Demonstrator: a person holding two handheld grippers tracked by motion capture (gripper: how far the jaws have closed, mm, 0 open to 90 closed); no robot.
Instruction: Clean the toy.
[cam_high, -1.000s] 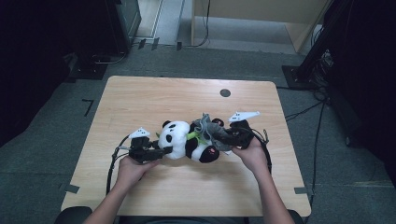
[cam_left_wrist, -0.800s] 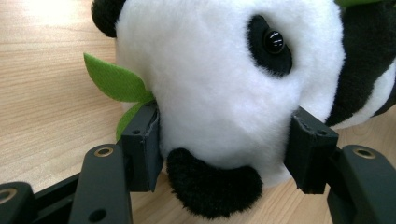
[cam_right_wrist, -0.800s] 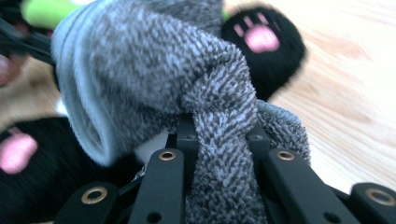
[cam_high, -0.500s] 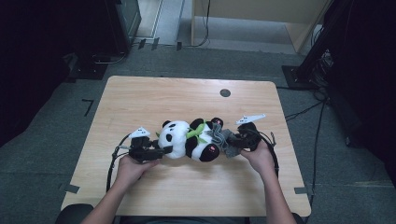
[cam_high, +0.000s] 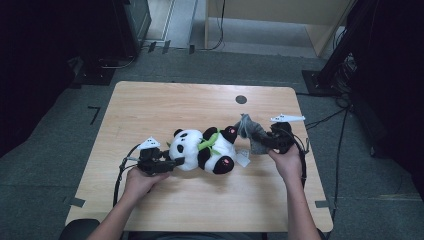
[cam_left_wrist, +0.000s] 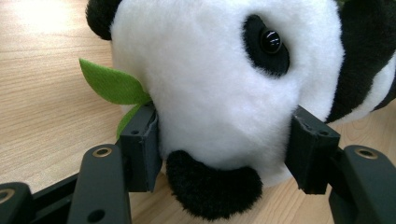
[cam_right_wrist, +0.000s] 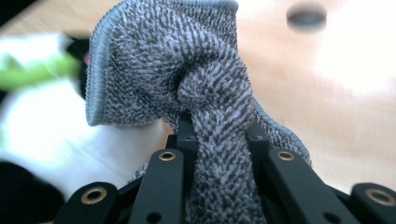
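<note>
A black and white plush panda (cam_high: 205, 150) with a green leaf collar lies on its side in the middle of the wooden table (cam_high: 165, 102). My left gripper (cam_high: 172, 162) is shut on the panda's head (cam_left_wrist: 219, 88), one pad pressing into the white fur on each side of its muzzle. A grey knitted cloth (cam_high: 251, 134) hangs bunched just right of the panda's feet. My right gripper (cam_high: 262, 142) is shut on that grey cloth (cam_right_wrist: 201, 93), which bulges up between the jaws, apart from the panda.
A small white tag (cam_high: 242, 157) lies on the table by the panda's foot. A round dark hole (cam_high: 241, 99) sits in the tabletop near the far edge. Dark equipment and cables surround the table on the floor.
My right gripper has drawn to the right with the grey cloth, pulling it off the panda's body. The left gripper and the panda's head have stayed put.
</note>
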